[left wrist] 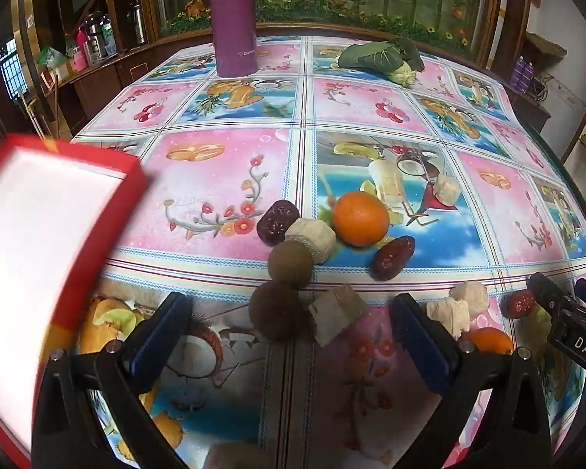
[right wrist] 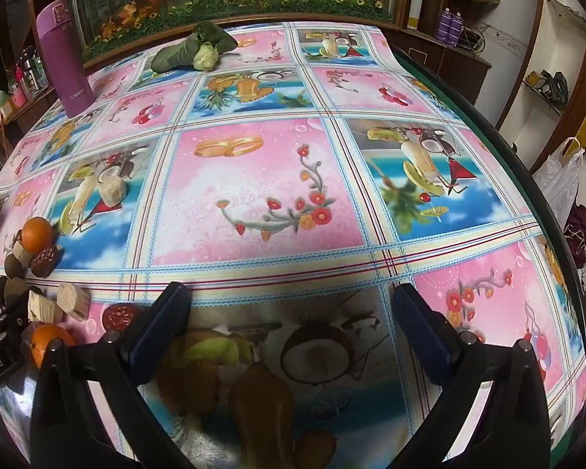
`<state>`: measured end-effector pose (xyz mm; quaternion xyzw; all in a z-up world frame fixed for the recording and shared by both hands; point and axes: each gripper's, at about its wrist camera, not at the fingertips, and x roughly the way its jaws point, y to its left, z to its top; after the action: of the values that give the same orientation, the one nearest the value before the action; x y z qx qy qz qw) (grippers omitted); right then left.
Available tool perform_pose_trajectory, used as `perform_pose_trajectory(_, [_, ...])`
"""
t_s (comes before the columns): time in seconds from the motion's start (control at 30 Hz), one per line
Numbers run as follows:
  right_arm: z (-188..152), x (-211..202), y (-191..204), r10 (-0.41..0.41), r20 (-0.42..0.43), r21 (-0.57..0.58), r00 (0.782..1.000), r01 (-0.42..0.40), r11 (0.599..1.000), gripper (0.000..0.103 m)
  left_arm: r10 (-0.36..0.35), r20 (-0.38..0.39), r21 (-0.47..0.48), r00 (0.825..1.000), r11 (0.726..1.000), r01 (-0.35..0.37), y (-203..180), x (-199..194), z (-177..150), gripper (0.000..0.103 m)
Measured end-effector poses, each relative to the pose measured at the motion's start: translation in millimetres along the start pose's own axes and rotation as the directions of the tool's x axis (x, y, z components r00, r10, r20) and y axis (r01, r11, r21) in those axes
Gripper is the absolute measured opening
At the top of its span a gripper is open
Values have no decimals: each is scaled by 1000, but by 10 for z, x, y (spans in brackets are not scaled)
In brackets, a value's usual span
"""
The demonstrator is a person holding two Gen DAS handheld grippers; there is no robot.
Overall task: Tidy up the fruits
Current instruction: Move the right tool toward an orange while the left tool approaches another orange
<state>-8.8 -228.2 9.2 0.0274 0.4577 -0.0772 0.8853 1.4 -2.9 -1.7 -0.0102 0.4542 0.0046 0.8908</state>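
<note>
Patterned oilcloth [left wrist: 222,179] in pink and blue squares covers the table; a painted panel of bamboo and flowers stands behind it.

Left wrist view: left gripper [left wrist: 293,328] hangs low over the near table edge, jaws spread wide, nothing between the pads. Just ahead of the fingertips lies a cluster of fruits. An orange [left wrist: 359,218] sits at the far side of it, touching a pale chunk [left wrist: 312,237]. A dark red date [left wrist: 278,222] lies left of the chunk, a second date [left wrist: 393,256] right of the orange. Two brown round fruits [left wrist: 291,264] lie one behind the other, the nearer one lying between the open fingers. A red box with white inside [left wrist: 50,258], blurred, fills the left edge; only this view shows its interior. The right gripper [left wrist: 566,305] enters at the right edge, near a third date [left wrist: 519,304], more pale chunks [left wrist: 459,308] and a second orange [left wrist: 490,341].

Right wrist view: right gripper [right wrist: 293,328] also released, jaws wide, over bare cloth. The fruit cluster [right wrist: 35,250] sits at the far left here, well apart from the fingers. Only this view shows the table's right rim and a plastic bag [right wrist: 562,183] beyond it.

Both views show a purple flask [left wrist: 233,19] and a leafy vegetable [left wrist: 383,58] at the far side.
</note>
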Motion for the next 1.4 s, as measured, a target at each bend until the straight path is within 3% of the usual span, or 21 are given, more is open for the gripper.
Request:
perform_pose_trajectory(0.83, [1, -2, -1, 1, 0, 1, 1000, -1, 1000, 103, 1, -1, 1, 1000, 1000, -1, 15, 2, -9, 102])
perform_pose_trajectory(0.93, [12, 8, -23, 16, -21, -15, 1000, -17, 1000, 103, -24, -24, 16, 999, 1000, 25, 35, -47, -20, 100])
perform_pose_trajectory(1.0, [18, -64, -79, 43, 0, 4, 999, -43, 999, 103, -52, -11, 27, 999, 998, 53, 74, -231, -56, 99])
perform_pose_trajectory(1.2, [-135, -507, -51, 130, 149, 24, 980, -135, 991, 103, -80, 174, 170, 982, 984, 50, 389, -1236, -289, 101])
perform_pose_trajectory(1.33, [-216, -731, 103, 189, 198, -10, 962, -191, 982, 103, 10, 262, 154, 965, 987, -52, 803, -1637, -612, 101])
perform_pose_trajectory(1.4, [-260, -796, 204, 198, 197, -32, 960, -196, 980, 103, 57, 261, 124, 964, 988, -92, 980, -1679, -750, 101])
